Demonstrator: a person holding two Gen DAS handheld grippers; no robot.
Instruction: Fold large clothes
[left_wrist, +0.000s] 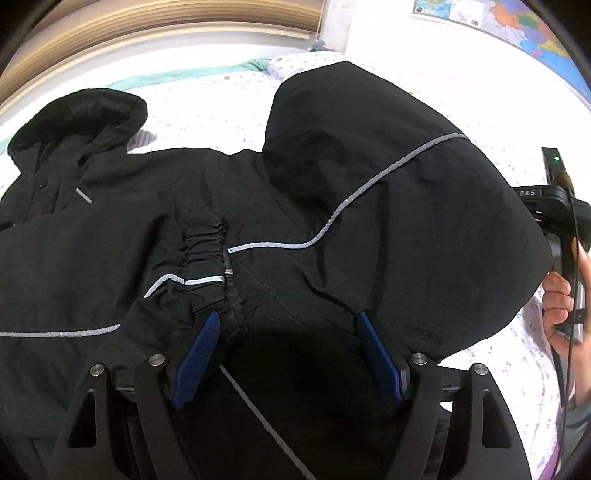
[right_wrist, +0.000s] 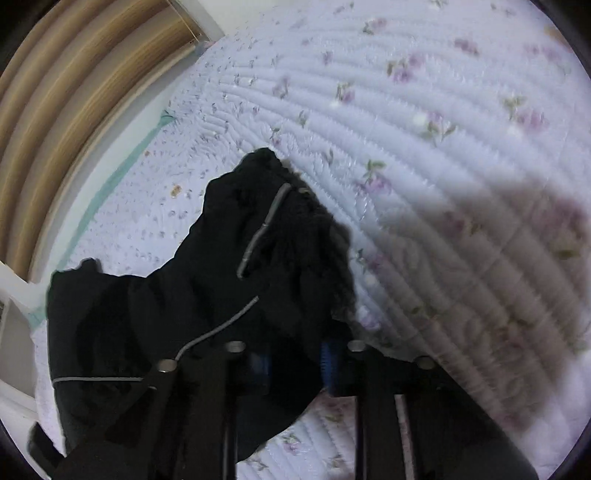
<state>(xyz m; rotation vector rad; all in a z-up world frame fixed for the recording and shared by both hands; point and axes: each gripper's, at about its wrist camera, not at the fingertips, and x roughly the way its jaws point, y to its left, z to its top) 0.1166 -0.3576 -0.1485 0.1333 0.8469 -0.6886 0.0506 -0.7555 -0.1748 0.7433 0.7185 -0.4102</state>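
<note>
Clearly the black jacket (left_wrist: 110, 258) is a bulky, soft thing: padded shell fabric with a hood (left_wrist: 77, 122) at the far left, grey reflective piping (left_wrist: 332, 218) and gathered elastic cuffs. It lies spread across the floral quilt (right_wrist: 424, 92) of a bed, with one part lifted and ballooning at the right of the left wrist view. I judge it light for its size but floppy, and the smooth shell is likely slippery, so a pinch on a single flat layer could slide off. Better holds look to be the elastic cuff (left_wrist: 207, 243), seams or the hem, where the cloth is thick and bunched.

The left gripper (left_wrist: 288, 328) stands wide open, its blue pads (left_wrist: 199, 354) apart over the jacket; the left pad touches or sits just beside the cuff, but nothing is clamped. The right gripper (right_wrist: 295, 363) has its fingers drawn close with black sleeve fabric (right_wrist: 258, 258) bunched between them, and appears to hold it raised above the quilt.

As for writing, the handle of the right gripper, seen at the right edge of the left wrist view, bears letters reading "DAS" (left_wrist: 528, 193). A wall map (left_wrist: 517, 26) hangs far right; its print is too small to read.
</note>
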